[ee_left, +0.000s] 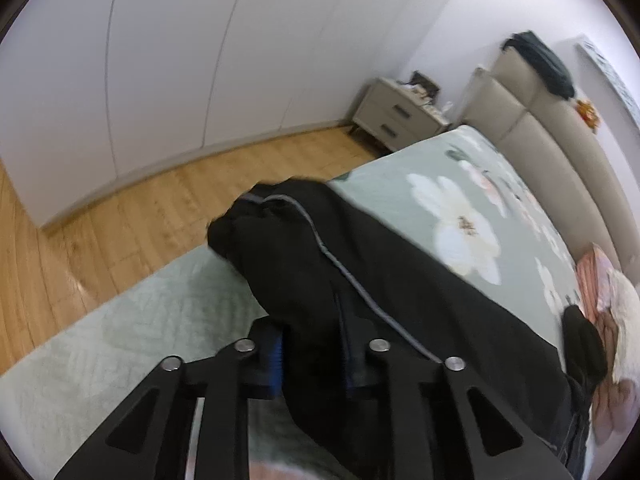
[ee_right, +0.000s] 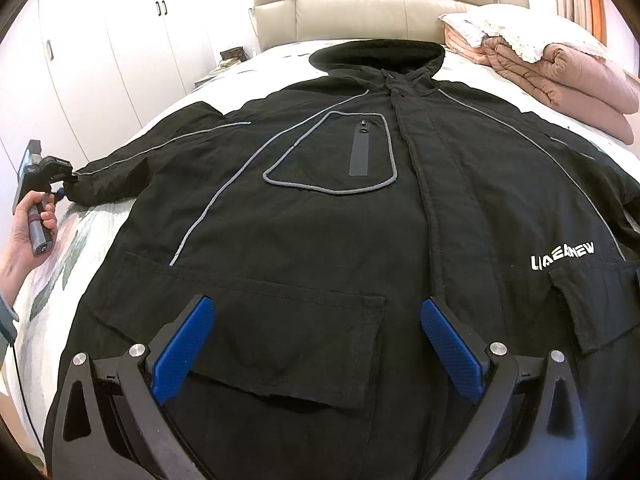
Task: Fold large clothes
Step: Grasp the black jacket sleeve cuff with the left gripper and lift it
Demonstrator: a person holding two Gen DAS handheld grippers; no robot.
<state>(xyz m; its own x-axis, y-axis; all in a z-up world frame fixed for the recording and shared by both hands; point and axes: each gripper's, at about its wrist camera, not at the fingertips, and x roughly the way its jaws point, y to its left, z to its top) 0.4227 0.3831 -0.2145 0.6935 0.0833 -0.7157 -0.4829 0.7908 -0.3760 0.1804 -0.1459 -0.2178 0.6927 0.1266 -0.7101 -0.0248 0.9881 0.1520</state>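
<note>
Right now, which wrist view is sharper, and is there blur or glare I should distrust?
Right wrist view is sharper: the jacket and its white lettering read clearly, though the pillow is glared out. Left wrist view is smeared: the sleeve in the left gripper looks soft.

The left gripper (ee_left: 314,354) points steeply downward, its jaws drawn close together with a fold of the black jacket's sleeve (ee_left: 304,248) pinched between the blue pads (ee_left: 277,356). In the right wrist view the same gripper (ee_right: 60,190) sits at the cuff end of the sleeve (ee_right: 120,176), held by the person's left hand (ee_right: 34,220), whose fingers wrap the handle; the wrist runs off toward the lower left edge. The right gripper (ee_right: 316,344) also tilts downward, hanging over the lower front of the jacket. Its jaws stand wide apart, the blue pads (ee_right: 182,346) facing inward with nothing clamped between them.
</note>
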